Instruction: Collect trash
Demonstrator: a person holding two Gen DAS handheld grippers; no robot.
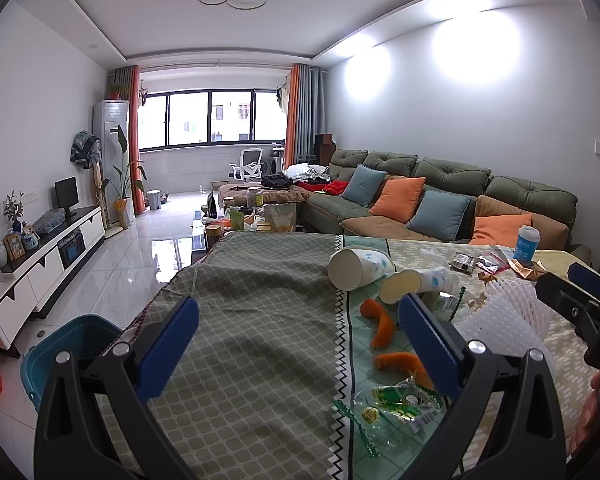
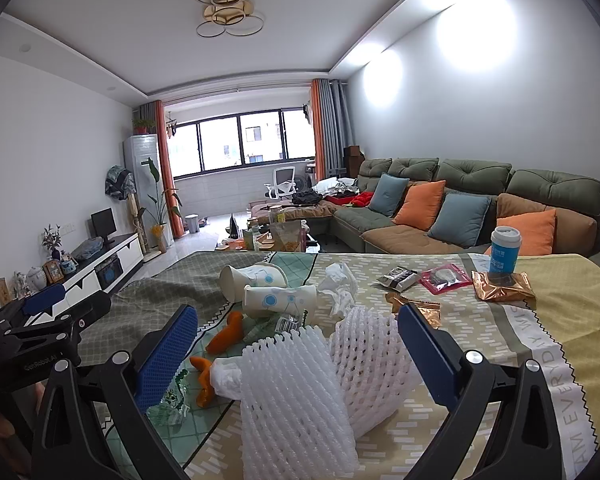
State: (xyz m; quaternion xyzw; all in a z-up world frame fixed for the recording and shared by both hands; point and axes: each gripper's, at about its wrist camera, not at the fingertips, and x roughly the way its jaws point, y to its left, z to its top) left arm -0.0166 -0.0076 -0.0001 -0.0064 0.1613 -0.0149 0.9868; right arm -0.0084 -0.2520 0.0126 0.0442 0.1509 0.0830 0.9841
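Trash lies on the cloth-covered table. My left gripper is open and empty above bare cloth, left of orange peels and a clear green wrapper. Two tipped paper cups lie beyond. My right gripper is open, its fingers on either side of two white foam nets, not closed on them. Orange peels, paper cups, crumpled tissue and foil wrappers lie around. The right gripper also shows in the left wrist view.
A blue bin stands on the floor left of the table. A blue lidded cup stands at the table's far edge. A green sofa with cushions is behind, a cluttered coffee table ahead, a TV cabinet at left.
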